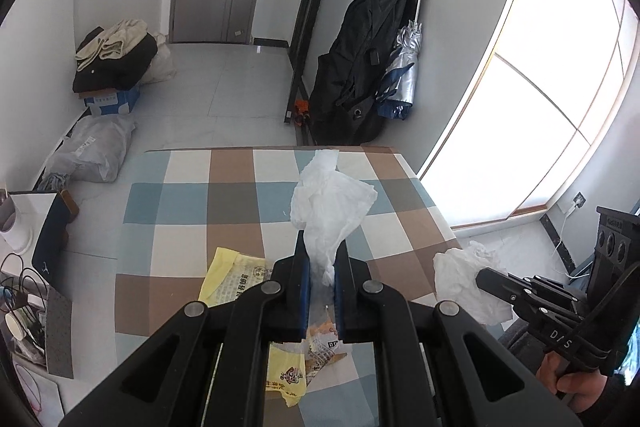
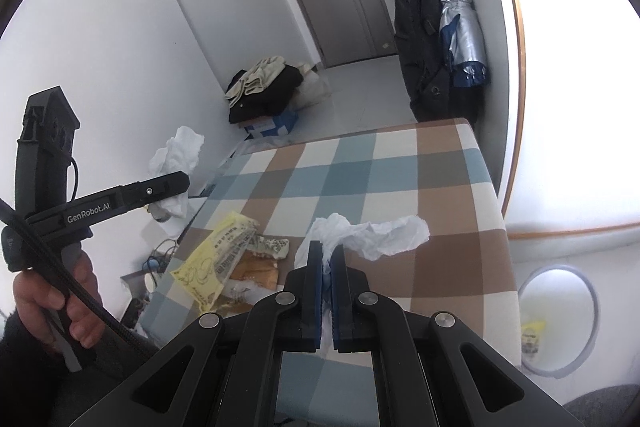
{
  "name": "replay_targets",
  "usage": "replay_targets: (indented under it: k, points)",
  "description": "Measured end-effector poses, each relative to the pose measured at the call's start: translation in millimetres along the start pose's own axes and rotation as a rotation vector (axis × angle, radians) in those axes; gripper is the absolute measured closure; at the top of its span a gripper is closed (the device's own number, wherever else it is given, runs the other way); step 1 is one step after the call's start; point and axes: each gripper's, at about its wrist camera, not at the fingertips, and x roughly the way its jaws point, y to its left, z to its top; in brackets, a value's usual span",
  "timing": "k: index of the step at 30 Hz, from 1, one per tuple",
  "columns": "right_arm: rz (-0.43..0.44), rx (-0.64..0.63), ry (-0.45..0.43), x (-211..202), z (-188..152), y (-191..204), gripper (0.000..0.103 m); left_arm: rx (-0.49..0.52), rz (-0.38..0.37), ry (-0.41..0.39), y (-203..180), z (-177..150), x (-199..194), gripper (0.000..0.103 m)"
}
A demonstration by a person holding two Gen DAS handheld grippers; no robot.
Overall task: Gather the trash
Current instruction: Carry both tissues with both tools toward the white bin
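left claw [image 1: 320, 259] clamped on tissue [image 1: 332, 195], raised over bench [image 1: 192, 203] | right claw [image 2: 328, 259] clamped on second tissue [image 2: 376, 231] | wrappers [image 1: 236, 279] on bench, nearest left claw | bin [image 2: 556, 319] lower right, nearer right claw

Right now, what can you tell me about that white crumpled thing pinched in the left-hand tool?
It is a crumpled white tissue, thin, soft paper by the look of it, creased all over. Its lower end is squeezed into a narrow twist between the blue-padded fingers of the left gripper, which is shut on it. The rest fans out above them, raised over the checked tablecloth and, as far as I can tell, clear of it. It touches nothing else visible; the yellow wrappers lie apart below.
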Motion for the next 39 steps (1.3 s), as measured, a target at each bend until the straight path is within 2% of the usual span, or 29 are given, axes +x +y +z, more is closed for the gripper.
replay_targets:
  k: [11, 13, 20, 28, 34, 39]
  points:
    - [0.048, -0.041, -0.081, -39.4, 9.1, 30.9, 0.1, 0.024, 0.056, -0.057, -0.3, -5.0, -21.4, 0.098]
    - [0.058, -0.037, -0.1, -49.3, 12.2, 32.3, 0.1, 0.018, 0.047, -0.068, -1.9, -6.0, -27.0, 0.098]
    - [0.071, -0.026, -0.163, -84.6, 26.9, 29.7, 0.1, 0.065, 0.052, -0.102, -30.5, 0.6, -38.6, 0.098]
    - [0.054, -0.028, -0.233, -123.2, 39.9, 13.2, 0.1, 0.078, -0.004, -0.117, -64.8, 13.1, -43.8, 0.098]
    - [-0.005, -0.029, -0.274, -150.1, 48.1, -12.7, 0.1, 0.124, -0.059, -0.115, -104.3, 24.6, -38.0, 0.098]
    - [-0.065, 0.014, -0.294, -171.8, 51.5, -46.9, 0.1, 0.143, -0.149, -0.052, -144.4, 35.4, -20.2, 0.098]
